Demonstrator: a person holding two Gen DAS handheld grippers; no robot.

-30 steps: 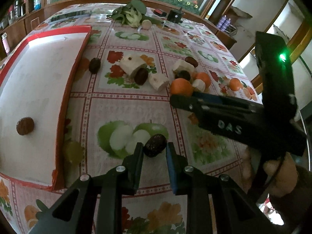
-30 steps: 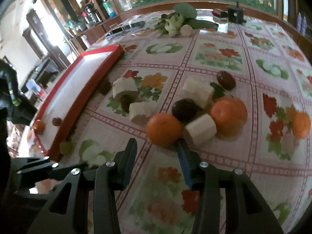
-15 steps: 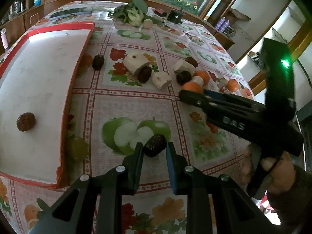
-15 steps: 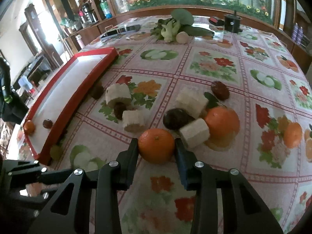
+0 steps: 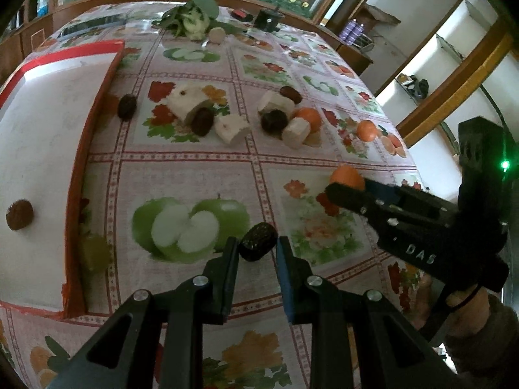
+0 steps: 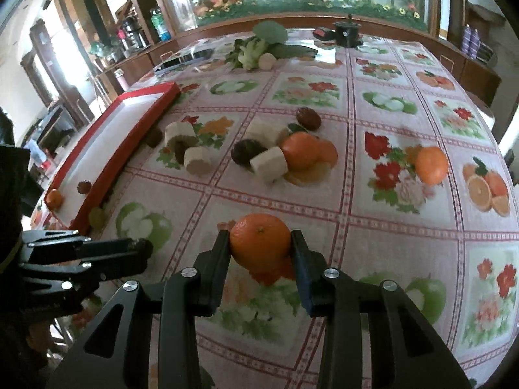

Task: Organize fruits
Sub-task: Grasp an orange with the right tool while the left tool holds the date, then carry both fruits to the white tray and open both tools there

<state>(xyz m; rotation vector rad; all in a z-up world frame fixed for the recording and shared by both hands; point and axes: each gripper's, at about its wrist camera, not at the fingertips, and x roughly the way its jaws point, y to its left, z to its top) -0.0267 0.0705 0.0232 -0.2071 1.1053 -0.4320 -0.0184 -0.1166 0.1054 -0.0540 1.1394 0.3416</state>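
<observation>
An orange mandarin (image 6: 260, 242), a dark brown, possibly wrinkled date (image 5: 257, 241), a red-rimmed white tray (image 5: 78, 175), a fruit-and-flower-print tablecloth (image 6: 382, 194).

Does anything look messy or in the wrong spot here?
Yes. A green grape sits on the tablecloth against the outside of the red tray, not in it. Most fruit is scattered loose on the table, with only an orange and a date in the tray.
</observation>
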